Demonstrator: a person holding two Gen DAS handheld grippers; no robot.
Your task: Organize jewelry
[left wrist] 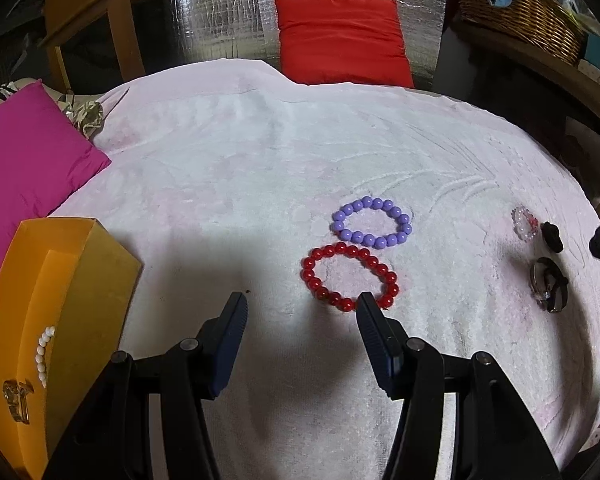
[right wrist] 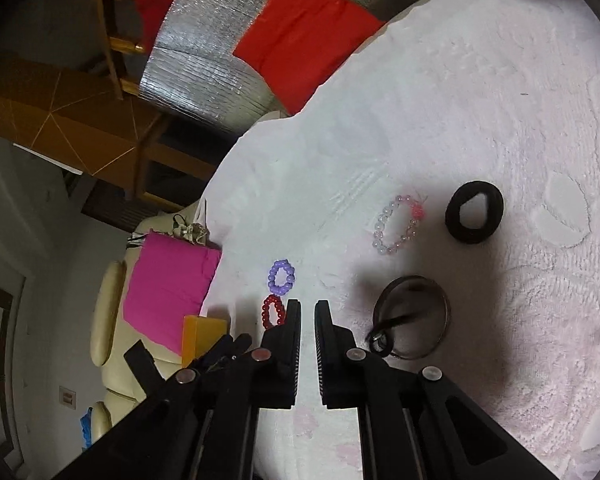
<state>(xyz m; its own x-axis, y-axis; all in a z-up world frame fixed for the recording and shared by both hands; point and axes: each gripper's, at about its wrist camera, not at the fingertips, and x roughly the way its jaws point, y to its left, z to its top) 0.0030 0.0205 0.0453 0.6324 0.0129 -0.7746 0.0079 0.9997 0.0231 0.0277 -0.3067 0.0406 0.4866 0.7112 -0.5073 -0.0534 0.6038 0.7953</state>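
Note:
A red bead bracelet [left wrist: 349, 276] and a purple bead bracelet [left wrist: 372, 222] lie on the pale pink towel [left wrist: 240, 160]. My left gripper [left wrist: 302, 304] is open and empty, its right finger just in front of the red bracelet. An open orange box [left wrist: 56, 288] at the left holds a white pearl strand [left wrist: 44, 350] and a gold piece [left wrist: 17, 398]. In the right wrist view lie a clear pink bead bracelet [right wrist: 398, 224], a black hair tie [right wrist: 475, 213] and a metal bangle [right wrist: 412, 316]. My right gripper [right wrist: 308, 308] is empty, jaws nearly closed with a narrow gap.
A magenta cushion [left wrist: 28, 152] lies at the towel's left edge and a red cushion [left wrist: 340, 40] behind it. A wicker basket [left wrist: 520, 12] stands at the back right. Wooden furniture [right wrist: 60, 120] stands beyond the towel.

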